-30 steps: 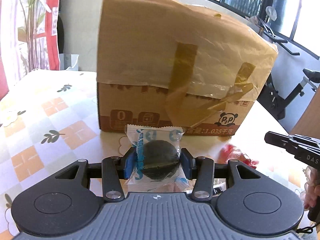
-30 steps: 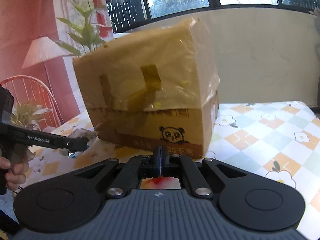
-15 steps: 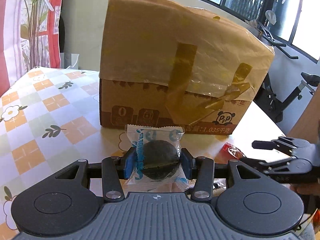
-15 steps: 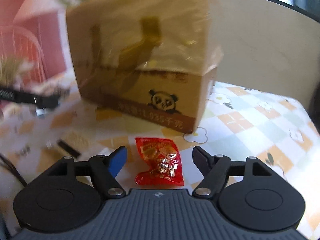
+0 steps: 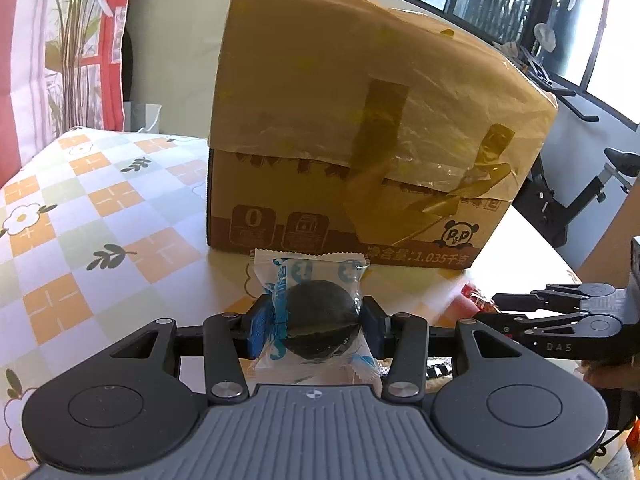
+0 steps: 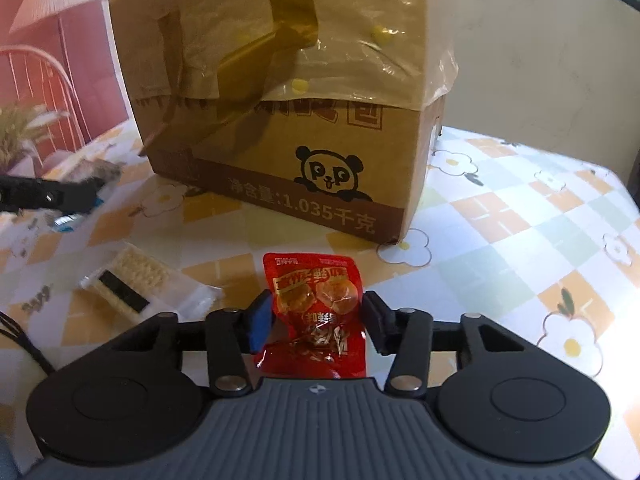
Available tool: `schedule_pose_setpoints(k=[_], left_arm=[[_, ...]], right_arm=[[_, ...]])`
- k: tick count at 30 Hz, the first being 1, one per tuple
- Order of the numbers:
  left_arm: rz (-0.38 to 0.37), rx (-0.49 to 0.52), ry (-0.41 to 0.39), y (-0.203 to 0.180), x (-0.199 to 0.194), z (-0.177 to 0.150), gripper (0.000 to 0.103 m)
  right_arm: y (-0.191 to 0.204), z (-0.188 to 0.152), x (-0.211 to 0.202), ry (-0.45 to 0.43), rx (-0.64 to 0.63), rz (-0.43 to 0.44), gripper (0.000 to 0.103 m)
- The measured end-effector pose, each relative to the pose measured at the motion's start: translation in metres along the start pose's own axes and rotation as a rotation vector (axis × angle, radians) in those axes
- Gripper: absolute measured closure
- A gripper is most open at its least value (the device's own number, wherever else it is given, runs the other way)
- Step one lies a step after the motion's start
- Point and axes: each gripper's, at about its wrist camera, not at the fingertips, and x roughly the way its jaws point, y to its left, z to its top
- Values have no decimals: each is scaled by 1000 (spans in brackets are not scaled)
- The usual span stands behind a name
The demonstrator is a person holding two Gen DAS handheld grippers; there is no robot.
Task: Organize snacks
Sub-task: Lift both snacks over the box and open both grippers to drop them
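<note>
My left gripper [image 5: 314, 326] is shut on a clear-wrapped snack with a dark round cake inside [image 5: 318, 320], held in front of the taped cardboard box [image 5: 360, 140]. My right gripper [image 6: 318, 320] is open, its fingers either side of a red snack packet [image 6: 318, 312] lying on the tablecloth; the pads look close to the packet's edges. A wafer snack in clear wrap [image 6: 132, 280] lies to the left of it. The right gripper also shows at the right edge of the left wrist view [image 5: 500, 312].
The cardboard box [image 6: 280, 120] stands on the flowered checked tablecloth [image 6: 520, 220] just beyond both grippers. The left gripper [image 6: 52, 196] shows at the left of the right wrist view. An exercise bike [image 5: 580, 200] stands past the table's right edge.
My right gripper opened, dropped toward the table and closed in around the red packet, its fingers narrowing. My left gripper kept its hold and drifted slightly nearer the box.
</note>
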Motion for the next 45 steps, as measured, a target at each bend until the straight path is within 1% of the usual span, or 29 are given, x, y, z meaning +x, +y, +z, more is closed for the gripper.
schedule_pose_setpoints(k=[3,7,12,16,24,31,34,38,40,43,45], left_arm=[[1,6,-12,1,-2,2,53],[5,28,-31,-1,-7,8,53],[4,74,-90,-6,-25,19,53],[4,82,-132,-6,-39,30,53],[2,110,-228,-8,-67,63,53],[-12,158,-332,-22,-88,100,53],[-21,178,-376,-30,-89,121,53],[-47,198,-393,-43,-77,150,53],[-48,207,-383,-49,-62,166,53],[-58,196,-351,-55,-35,185,53],[-37,214,-348,-60,-15,192,53]], right_arm=[[4,2,-10,-35,12,9,54],[14,14,-25,-90,-3,25,54],[22,33,-48,-172,-27,50,54],[29,50,-67,-244,-50,68,54],[42,90,-101,-397,-108,88,54],[35,132,-113,-486,-146,63,54],[32,151,-108,-508,-156,41,54],[24,176,-88,-491,-148,27,54],[20,185,-75,-473,-133,12,54],[16,198,-51,-444,-95,-14,54],[13,203,-37,-423,-67,-52,52]])
